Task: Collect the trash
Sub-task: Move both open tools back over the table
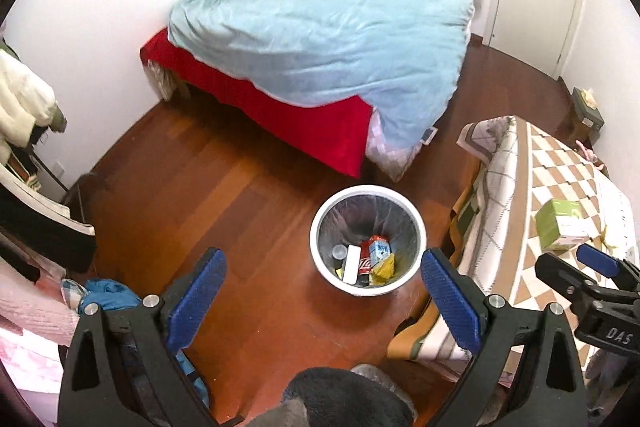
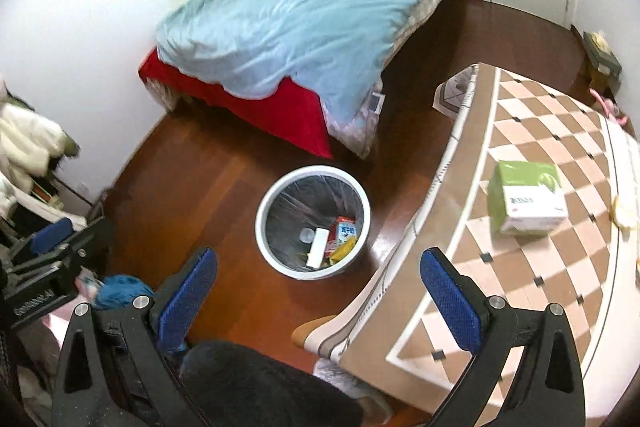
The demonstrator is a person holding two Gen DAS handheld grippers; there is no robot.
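Bedroom, wood floor, both tongs high above it. Bin on the floor, dead ahead of the left tongs, ahead and a touch left of the right tongs. Already holding a red can, a white strip, a carton and a yellow wrapper. Both pairs spread wide, gripping nothing.

Green-and-white box on the checkered table, ahead-right of the right tongs, well apart from the bin. Probably the next piece of trash. Something yellow at the table's far edge beyond it, too blurred to name.

Best done by swinging right, coming down over the box with pads square to two opposite faces. Light cardboard by the look, so squeezing gently. Then carrying over the rim before letting go.

Bed beyond the bin, clear of the path.
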